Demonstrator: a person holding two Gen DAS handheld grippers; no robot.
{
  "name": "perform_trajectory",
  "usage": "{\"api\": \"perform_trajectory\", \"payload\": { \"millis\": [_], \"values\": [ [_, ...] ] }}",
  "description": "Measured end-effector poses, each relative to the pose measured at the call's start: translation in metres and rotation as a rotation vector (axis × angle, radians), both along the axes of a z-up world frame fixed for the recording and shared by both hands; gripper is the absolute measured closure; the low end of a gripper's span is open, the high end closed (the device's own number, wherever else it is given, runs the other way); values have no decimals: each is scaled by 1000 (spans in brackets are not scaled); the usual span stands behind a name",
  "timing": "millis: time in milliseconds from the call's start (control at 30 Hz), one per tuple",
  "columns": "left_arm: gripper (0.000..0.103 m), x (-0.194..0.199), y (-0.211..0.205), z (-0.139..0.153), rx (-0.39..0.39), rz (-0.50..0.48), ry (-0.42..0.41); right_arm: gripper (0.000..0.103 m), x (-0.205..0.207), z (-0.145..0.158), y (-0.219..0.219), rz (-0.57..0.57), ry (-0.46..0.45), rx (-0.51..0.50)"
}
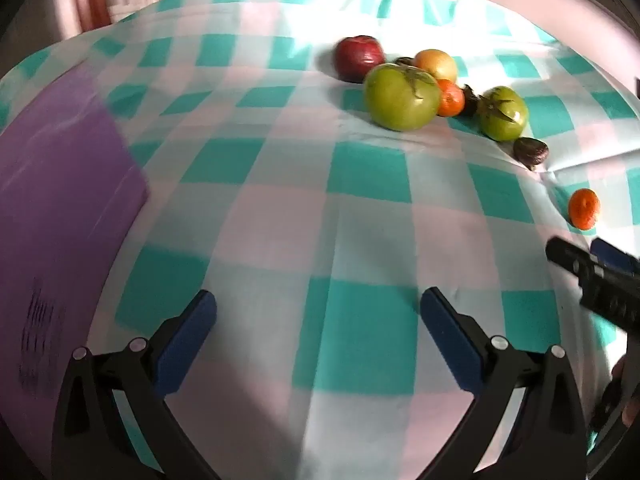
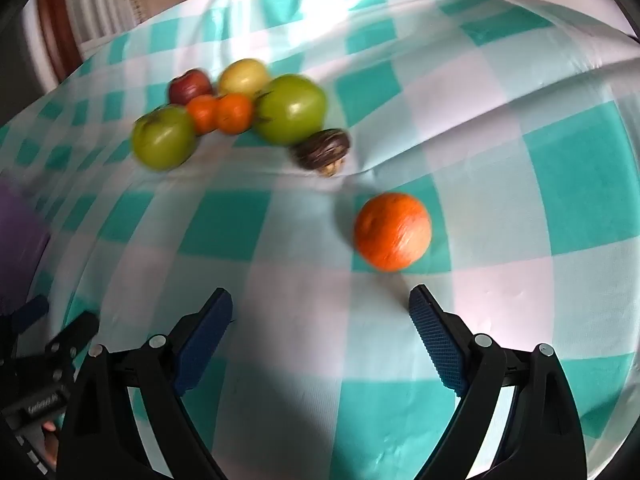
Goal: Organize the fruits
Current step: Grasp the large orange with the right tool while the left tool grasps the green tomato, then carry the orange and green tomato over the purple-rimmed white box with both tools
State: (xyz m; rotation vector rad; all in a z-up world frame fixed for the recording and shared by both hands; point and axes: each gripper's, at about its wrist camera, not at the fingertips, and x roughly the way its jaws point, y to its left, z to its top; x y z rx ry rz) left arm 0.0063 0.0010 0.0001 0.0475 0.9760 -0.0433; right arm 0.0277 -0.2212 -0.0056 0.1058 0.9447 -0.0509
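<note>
Now we hold both tools spread and empty, and the lone orange (image 2: 393,231) lies on the tabletop (image 2: 520,200) just ahead and slightly right of our right tool (image 2: 321,306), nearer than our left tool (image 1: 319,310).

Left gripper (image 1: 318,312): fingers spread wide, nothing between them. Right gripper (image 2: 320,310): fingers spread wide, likewise unloaded.

Teal-and-white checked cloth (image 2: 224,232), purple board (image 1: 60,200), two green tomatoes (image 2: 291,109), dark red apple (image 1: 359,58), yellow-orange fruit (image 1: 437,65), orange mandarins (image 2: 393,231), dark brown fig (image 2: 322,148), black grippers with blue pads (image 2: 436,336).
</note>
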Motion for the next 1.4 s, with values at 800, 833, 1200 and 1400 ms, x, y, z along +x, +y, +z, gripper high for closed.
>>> {"api": "perform_trajectory", "payload": {
  "millis": [800, 833, 1200, 1400],
  "values": [
    [7, 167, -62, 17, 56, -272, -109, 35, 37, 5, -14, -220, -13, -53],
    [14, 169, -62, 15, 25, -290, -91, 38, 37, 6, -15, -225, -12, -53],
    [35, 151, -54, 12, -105, -321, -22, 66, 19, 13, -18, -216, 1, -86],
    [35, 99, -20, 24, -118, -239, 1, 66, -10, 34, -25, -157, -18, -51]
  ]
}}
